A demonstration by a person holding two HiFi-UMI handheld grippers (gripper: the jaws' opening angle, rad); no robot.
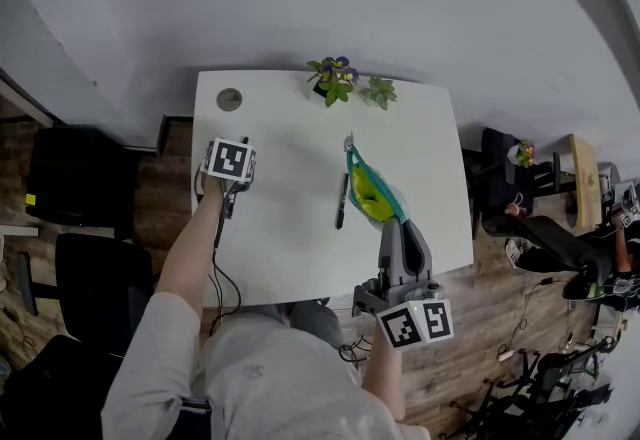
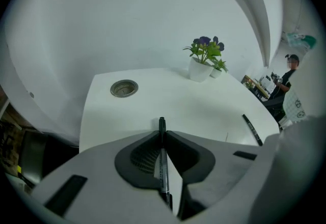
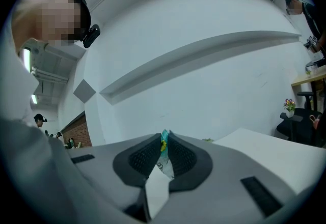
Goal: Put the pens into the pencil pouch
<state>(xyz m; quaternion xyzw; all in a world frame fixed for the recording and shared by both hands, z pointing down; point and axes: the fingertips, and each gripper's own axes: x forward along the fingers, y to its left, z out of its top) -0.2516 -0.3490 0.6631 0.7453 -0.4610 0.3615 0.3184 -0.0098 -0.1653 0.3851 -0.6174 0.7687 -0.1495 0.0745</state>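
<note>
Your left gripper (image 2: 162,135) grips 1 pen (image 2: 162,124) near its tip, so it may swing and miss the pouch (image 1: 371,194), whose edge your right gripper (image 3: 164,138) pinches.

I read this as an open office. My white rectangular counter (image 1: 290,258) has a round grey cable port (image 1: 229,99) near its far left corner and small potted plants (image 1: 333,79) along its far edge. Left of the counter, black office chairs (image 1: 75,173) stand on a brown wood-plank floor (image 1: 160,188). Right of it is a wooden-topped desk (image 1: 583,178).
</note>
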